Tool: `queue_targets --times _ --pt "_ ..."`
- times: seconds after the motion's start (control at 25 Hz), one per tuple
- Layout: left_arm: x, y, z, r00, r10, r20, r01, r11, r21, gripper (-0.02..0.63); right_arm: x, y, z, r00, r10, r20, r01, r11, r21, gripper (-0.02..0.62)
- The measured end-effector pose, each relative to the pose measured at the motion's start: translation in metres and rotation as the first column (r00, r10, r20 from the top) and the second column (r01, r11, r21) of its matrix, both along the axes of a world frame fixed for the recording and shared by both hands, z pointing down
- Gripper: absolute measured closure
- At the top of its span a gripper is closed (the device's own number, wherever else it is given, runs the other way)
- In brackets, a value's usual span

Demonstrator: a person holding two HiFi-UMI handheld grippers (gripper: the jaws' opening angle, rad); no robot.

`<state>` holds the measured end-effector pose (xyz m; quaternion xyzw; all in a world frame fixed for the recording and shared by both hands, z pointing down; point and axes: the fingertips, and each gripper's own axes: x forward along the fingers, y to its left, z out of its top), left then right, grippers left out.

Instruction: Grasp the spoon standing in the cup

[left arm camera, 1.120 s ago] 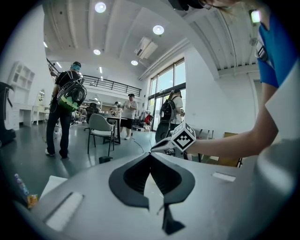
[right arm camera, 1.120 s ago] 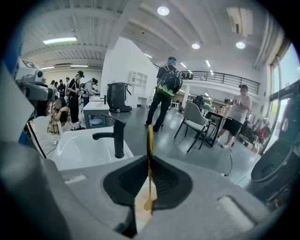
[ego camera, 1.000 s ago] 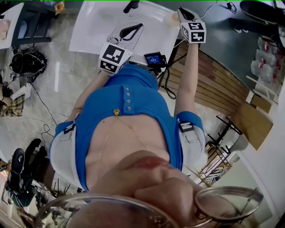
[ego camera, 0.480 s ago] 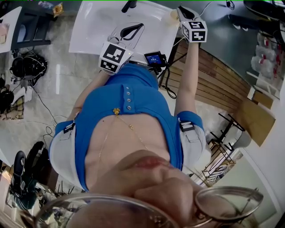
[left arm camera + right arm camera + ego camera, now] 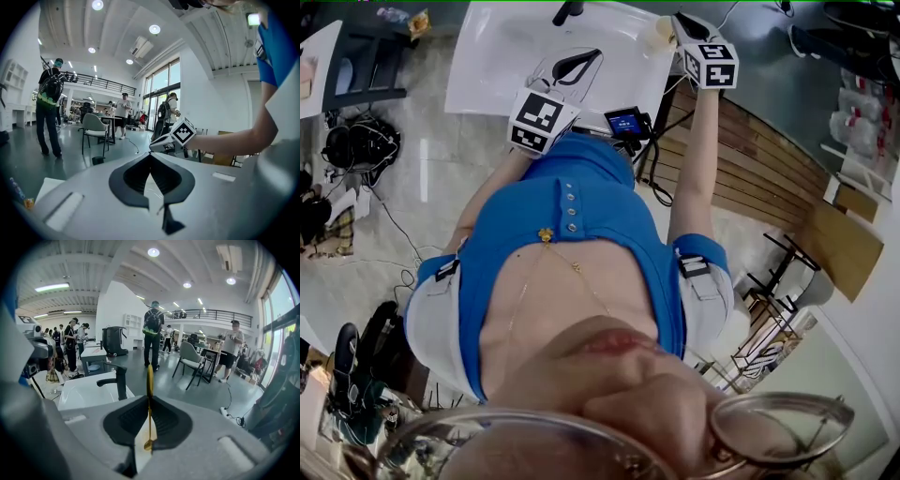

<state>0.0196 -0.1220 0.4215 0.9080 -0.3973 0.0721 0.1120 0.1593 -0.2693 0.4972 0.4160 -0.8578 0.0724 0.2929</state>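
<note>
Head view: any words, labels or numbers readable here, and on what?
No text can be read.
Blue screen of the small device: lit, but too small to read.
Left marker cube, right marker cube: black-and-white square patterns only, no letters or numbers.

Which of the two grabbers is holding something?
The right gripper: a thin gold spoon is pinched between its jaws. The left gripper has its jaws shut with nothing between them.

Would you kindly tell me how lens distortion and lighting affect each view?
Both gripper views: fisheye bending, black corners, ceiling lamps glaring. Right gripper view: the thin gold spoon in the right gripper is sharp. Head view: near-lens glasses blurred.
</note>
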Motion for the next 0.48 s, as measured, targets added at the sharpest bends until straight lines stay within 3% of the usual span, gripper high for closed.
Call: queue_targets --times 0.48 --pt "-0.002 -0.004 -0.003 1.0 -0.004 -0.001 0.004 1.0 -0.003 0.606 -0.003 0.009 0.012 1.0 -0.001 0.008 0.001 0.999 -0.043 0.574"
